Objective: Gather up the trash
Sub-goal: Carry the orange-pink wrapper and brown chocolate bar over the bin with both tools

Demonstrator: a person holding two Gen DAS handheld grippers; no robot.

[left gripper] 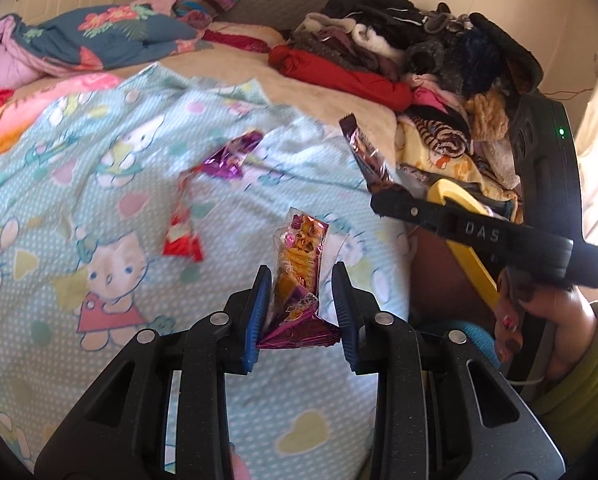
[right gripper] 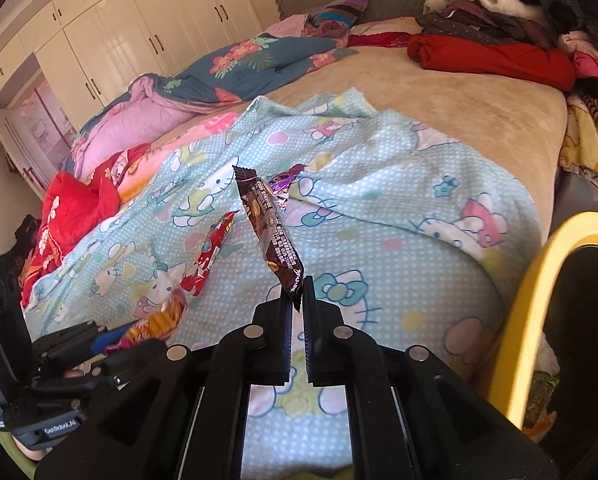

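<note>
1. "DAS", raised letters on the black right gripper (left gripper: 391, 196) arm, above the yellow bin (left gripper: 473, 260).
2. "GenRobot.AI", white print on the left gripper (right gripper: 111, 340) body, far left of that bin (right gripper: 539, 300).

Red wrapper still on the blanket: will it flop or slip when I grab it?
Probably floppy and light: the red wrapper lies crumpled on the blanket. Its glossy film may slip. The brown wrapper in the right tongs juts out without drooping.
</note>
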